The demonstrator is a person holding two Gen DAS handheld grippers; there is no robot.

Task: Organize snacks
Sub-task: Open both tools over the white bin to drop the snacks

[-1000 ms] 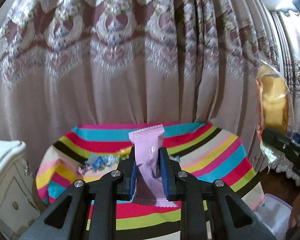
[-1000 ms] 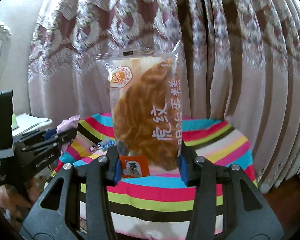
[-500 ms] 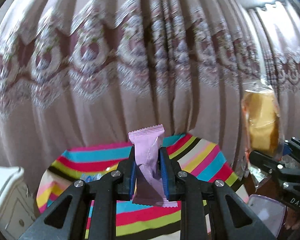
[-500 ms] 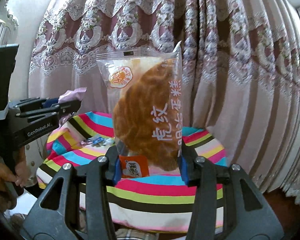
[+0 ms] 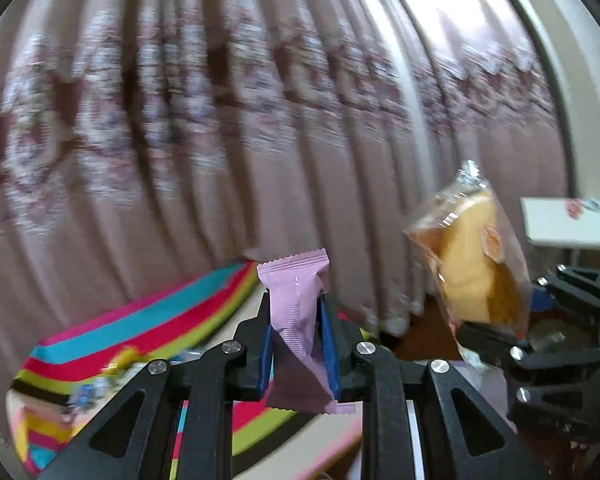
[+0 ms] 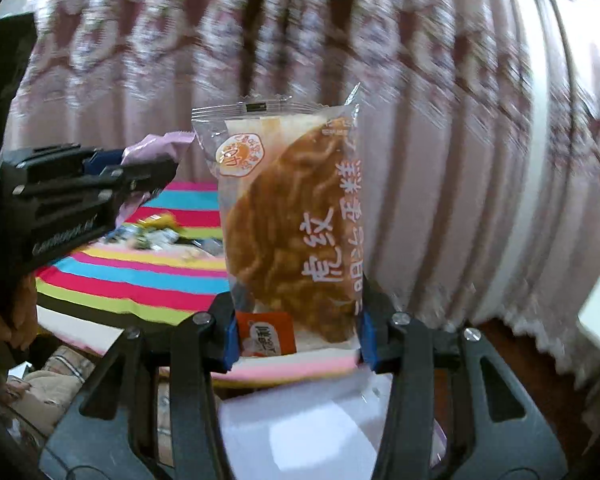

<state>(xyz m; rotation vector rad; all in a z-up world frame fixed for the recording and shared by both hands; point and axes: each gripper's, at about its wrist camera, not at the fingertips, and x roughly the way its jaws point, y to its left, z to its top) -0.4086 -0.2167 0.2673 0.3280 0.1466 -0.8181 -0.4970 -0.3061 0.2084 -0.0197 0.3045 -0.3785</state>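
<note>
Two jaws clamped: L on pink sachet [image 5: 296, 312], R on cake pack [image 6: 292, 220], striped cloth [image 6: 148, 276] behind.

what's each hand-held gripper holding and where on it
Left hand-held gripper: small pink foil snack packet, pinched at its lower middle. Right hand-held gripper: clear-wrapped brown cake, clamped across its bottom end.
</note>
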